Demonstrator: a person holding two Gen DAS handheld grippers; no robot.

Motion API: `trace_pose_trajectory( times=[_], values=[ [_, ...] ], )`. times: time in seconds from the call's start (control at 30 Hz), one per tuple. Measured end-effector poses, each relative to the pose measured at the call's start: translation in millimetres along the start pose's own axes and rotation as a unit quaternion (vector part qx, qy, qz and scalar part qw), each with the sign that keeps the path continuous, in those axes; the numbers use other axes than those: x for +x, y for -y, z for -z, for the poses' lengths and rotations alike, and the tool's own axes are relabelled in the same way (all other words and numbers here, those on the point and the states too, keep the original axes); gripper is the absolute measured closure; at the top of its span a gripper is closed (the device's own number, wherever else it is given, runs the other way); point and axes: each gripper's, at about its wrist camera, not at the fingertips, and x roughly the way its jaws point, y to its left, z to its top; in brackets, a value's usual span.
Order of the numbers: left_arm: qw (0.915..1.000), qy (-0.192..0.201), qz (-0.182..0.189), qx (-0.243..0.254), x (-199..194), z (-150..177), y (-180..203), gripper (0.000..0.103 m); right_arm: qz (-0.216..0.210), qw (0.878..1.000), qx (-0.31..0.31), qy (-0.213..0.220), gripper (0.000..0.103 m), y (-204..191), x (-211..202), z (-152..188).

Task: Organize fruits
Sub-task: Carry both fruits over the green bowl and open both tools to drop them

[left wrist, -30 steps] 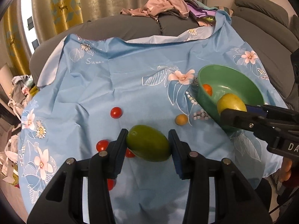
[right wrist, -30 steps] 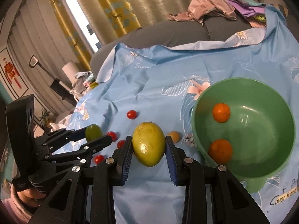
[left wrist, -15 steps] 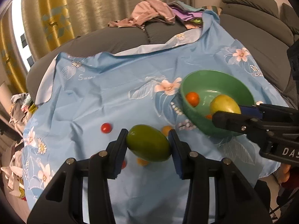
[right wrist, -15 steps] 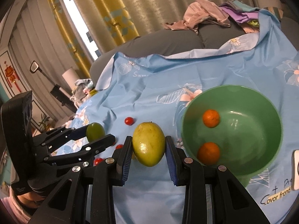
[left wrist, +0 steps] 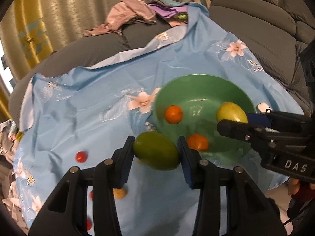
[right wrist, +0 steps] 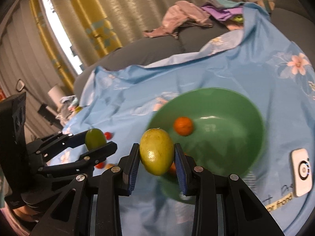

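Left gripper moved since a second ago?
Yes. The left gripper, shut on the green fruit, has shifted right toward the green bowl, now overlapping its near rim.

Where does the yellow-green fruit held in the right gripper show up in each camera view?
Left wrist: yellow-green fruit at right, over the green bowl, in the right gripper.
Right wrist: bottom centre, clamped between the fingers.
Shared landmark: the upper orange inside the bowl.
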Motion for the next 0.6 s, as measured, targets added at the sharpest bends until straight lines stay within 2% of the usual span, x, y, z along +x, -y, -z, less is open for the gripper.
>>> trace_pose_trajectory(
  times=[0.13,0.27,0.5,0.57,0.6],
  values=[
    [0.9995,-0.01,0.028,0.001,21,-9,14,0.059,0.035,0.999,0.009,-0.004,0.067,17,1,3],
    [0.9987,-0.024,0.046,0.003,42,-15,25,0.059,0.054,0.998,0.017,-0.009,0.067,30,4,5],
    [0.998,-0.039,0.05,0.001,55,-11,26,0.06,0.07,0.997,0.014,-0.03,0.067,34,13,11],
    [0.998,-0.037,0.051,0.0,53,-11,26,0.056,0.078,0.996,0.011,-0.035,0.067,32,15,10],
    [0.9983,-0.035,0.047,0.001,52,-10,25,0.048,0.081,0.996,0.01,-0.035,0.067,31,14,10]
  ],
)
